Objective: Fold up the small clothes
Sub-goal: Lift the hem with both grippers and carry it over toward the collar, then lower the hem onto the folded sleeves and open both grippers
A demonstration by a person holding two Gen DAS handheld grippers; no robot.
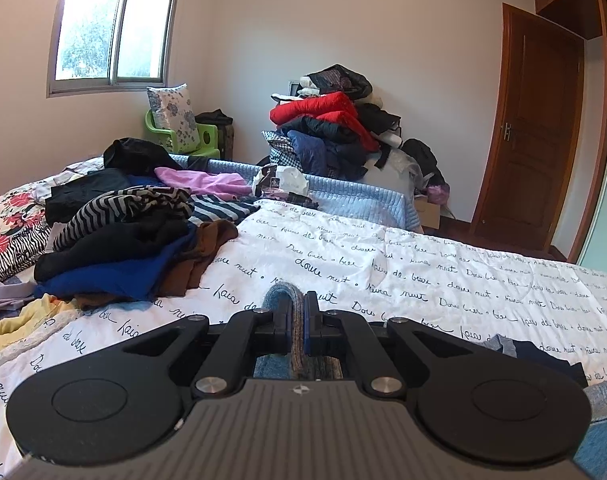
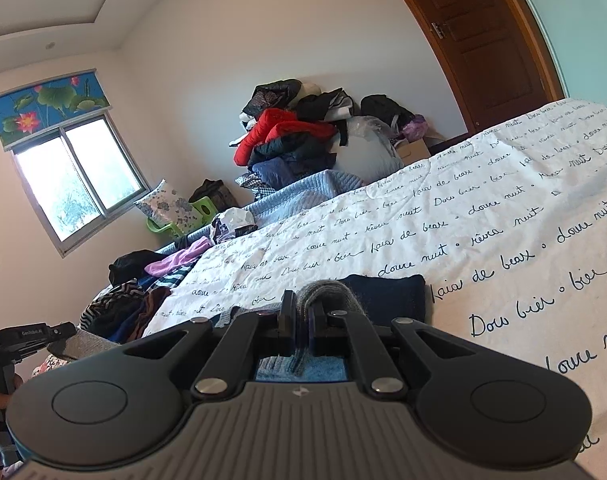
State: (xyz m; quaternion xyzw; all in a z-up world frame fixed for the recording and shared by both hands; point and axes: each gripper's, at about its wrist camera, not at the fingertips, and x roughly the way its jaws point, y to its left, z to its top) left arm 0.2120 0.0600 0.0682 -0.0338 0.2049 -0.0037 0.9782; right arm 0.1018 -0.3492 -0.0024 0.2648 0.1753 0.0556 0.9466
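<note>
Garment: a grey-blue knit piece (image 1: 281, 300) lies at the near edge of the bed, on the white quilt with script print (image 1: 423, 264); a dark navy part (image 2: 387, 292) spreads just beyond it.
Left tool (image 1: 298, 312): pinching a raised fold of the knit, likely holding one edge taut.
Right tool (image 2: 301, 316): pressed onto another bunched fold, probably the matching edge for a fold.
Unfolded pile (image 1: 135, 240): heaped at the far left, apart from the working space.

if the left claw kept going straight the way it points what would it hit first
Probably the white quilt just beyond the grey garment the left claw is shut on; past that the way looks free, though depth is unclear.
</note>
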